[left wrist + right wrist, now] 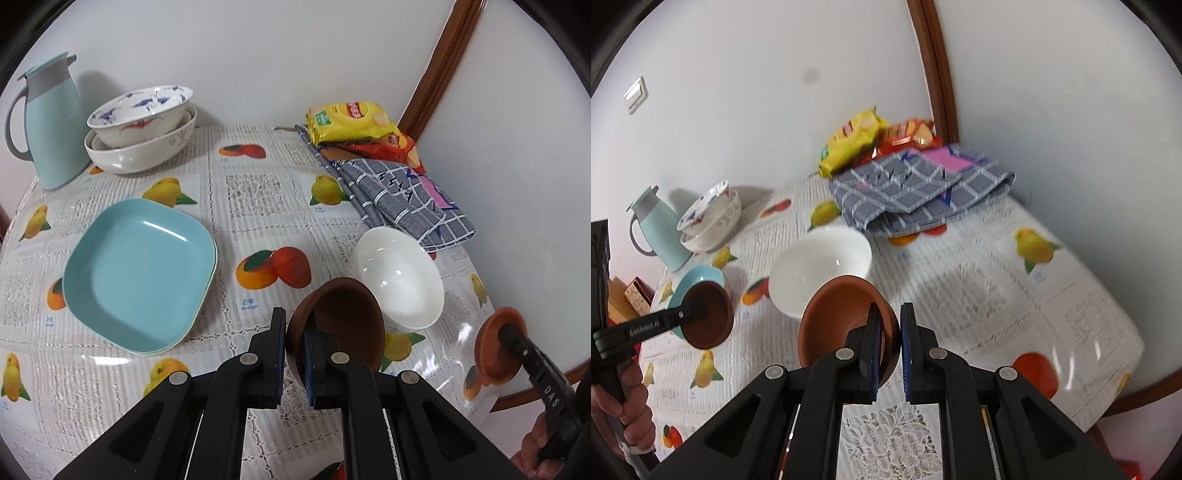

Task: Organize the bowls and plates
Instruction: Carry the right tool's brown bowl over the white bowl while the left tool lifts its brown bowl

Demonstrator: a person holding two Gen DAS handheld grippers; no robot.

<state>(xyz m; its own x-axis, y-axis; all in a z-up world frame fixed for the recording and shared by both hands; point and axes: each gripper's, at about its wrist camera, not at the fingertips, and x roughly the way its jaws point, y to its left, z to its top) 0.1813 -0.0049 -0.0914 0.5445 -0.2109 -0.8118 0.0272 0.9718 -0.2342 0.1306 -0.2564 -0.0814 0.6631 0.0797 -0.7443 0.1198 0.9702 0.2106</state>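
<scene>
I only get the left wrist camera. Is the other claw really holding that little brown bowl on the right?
Observer: Yes. The right wrist view shows the right gripper pinching the brown bowl by its rim, one finger inside, one outside.
Operator: Is there anything on the wall I can't see?
Observer: A white light switch, high above the pale blue jug.
Operator: What's past the table near the jug?
Observer: Some boxes, beyond the table's edge.
</scene>
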